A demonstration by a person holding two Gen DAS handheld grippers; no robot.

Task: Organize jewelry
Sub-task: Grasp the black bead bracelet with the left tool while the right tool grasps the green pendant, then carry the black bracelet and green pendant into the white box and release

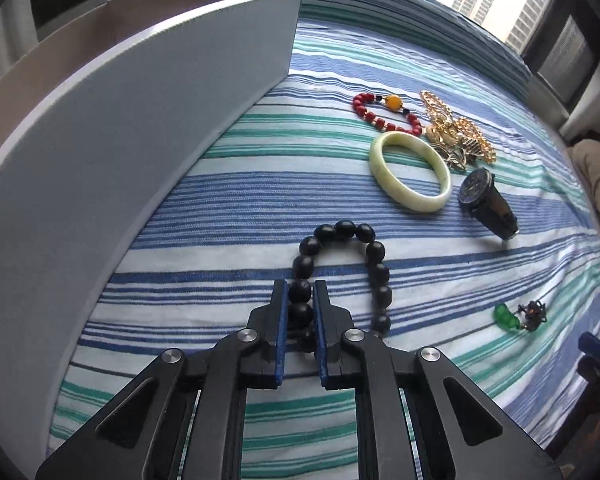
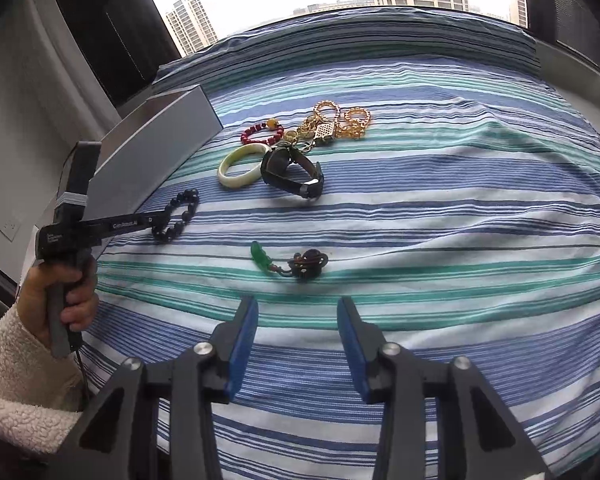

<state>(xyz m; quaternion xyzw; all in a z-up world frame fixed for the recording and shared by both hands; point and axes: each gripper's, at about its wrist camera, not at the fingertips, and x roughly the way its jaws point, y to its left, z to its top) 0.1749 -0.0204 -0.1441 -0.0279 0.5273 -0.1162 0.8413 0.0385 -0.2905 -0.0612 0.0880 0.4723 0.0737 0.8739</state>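
As a person sorted jewelry on a striped bedspread (image 2: 420, 208), the left gripper (image 1: 300, 286) had its blue pads clamped on one side of a black bead bracelet (image 1: 342, 232), the rest of the loop lying slack on the cloth just beside a grey box (image 1: 100, 140). The right gripper (image 2: 298, 312) hovered with its jaws apart and nothing between them, a green pendant charm (image 2: 288, 262) lying just ahead of it. Farther back sat a pale jade bangle (image 1: 410, 176), a red bead bracelet (image 1: 384, 114), a black watch (image 1: 486, 200) and a tangle of gold chains (image 1: 456, 136). Doing this step well likely meant lifting the beads straight up until the whole loop cleared the cloth, keeping the grip firm on the round, slippery beads, then carrying them over the box wall before letting go. A loose strand could snag on that edge.
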